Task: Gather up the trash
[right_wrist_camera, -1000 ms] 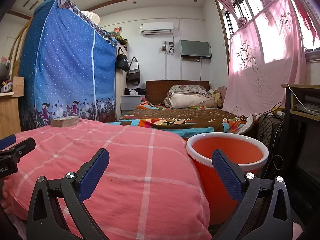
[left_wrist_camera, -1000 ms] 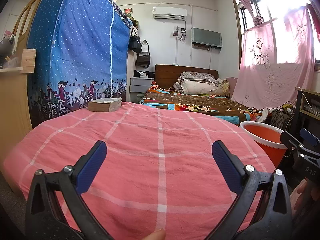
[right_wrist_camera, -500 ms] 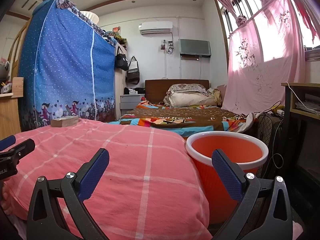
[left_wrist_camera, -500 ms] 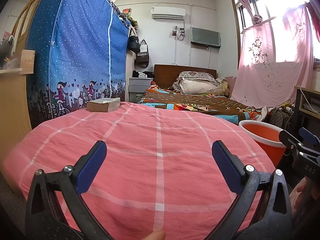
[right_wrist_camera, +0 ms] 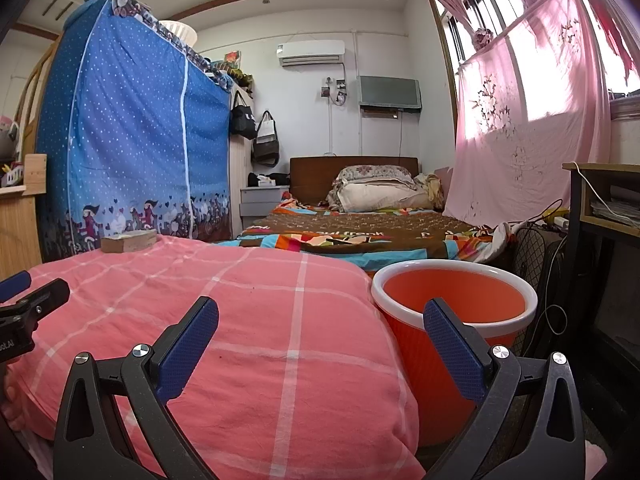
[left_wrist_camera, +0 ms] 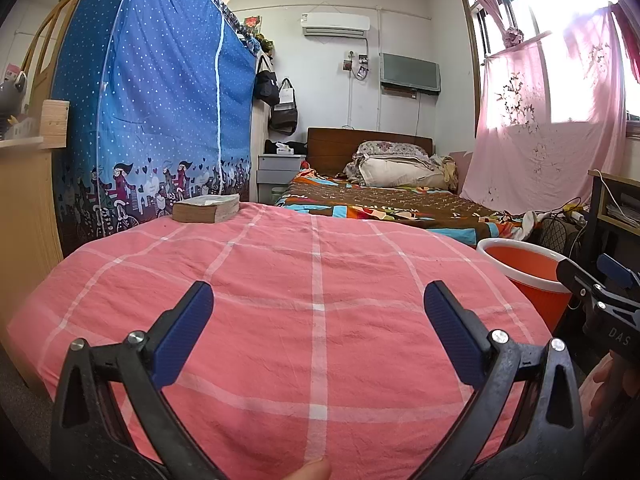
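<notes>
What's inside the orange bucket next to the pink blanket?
The orange bucket shows only its bare orange inner wall below the white rim; no trash is visible. Its bottom is hidden by the near rim and the right gripper's finger, so something could lie there.

One orange bin [right_wrist_camera: 454,304], one book [left_wrist_camera: 206,208], two beds, two hanging bags.
</notes>
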`<state>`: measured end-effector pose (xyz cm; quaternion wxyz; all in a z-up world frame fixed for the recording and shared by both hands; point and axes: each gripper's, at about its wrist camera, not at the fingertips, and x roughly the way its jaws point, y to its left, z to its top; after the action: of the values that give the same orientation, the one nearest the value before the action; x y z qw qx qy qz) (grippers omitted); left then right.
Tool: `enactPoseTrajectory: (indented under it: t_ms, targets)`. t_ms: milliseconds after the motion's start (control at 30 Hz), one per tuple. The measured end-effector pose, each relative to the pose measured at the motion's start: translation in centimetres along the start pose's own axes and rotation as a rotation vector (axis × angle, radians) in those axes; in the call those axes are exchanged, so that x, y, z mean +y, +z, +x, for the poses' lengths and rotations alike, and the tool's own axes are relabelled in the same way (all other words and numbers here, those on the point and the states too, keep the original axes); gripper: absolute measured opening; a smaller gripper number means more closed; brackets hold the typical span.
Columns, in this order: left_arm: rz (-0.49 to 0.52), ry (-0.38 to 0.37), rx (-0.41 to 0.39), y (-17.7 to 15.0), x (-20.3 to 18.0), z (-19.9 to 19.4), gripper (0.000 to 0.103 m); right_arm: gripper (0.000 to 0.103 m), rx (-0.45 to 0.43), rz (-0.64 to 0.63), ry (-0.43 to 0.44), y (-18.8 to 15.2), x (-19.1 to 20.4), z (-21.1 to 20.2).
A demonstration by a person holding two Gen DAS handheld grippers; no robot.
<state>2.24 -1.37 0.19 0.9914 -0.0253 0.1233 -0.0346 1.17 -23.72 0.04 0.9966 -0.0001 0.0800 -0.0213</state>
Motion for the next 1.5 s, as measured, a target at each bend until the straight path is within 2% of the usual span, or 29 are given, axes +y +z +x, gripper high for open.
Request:
enactPoseTrajectory:
  t_ms: [1500]
  targets:
    - [0.014,-0.002,0.008,-0.63,-0.29,0.09,0.103,0.103,0.011,0.007,-0.002,-0.26,0.01,0.00]
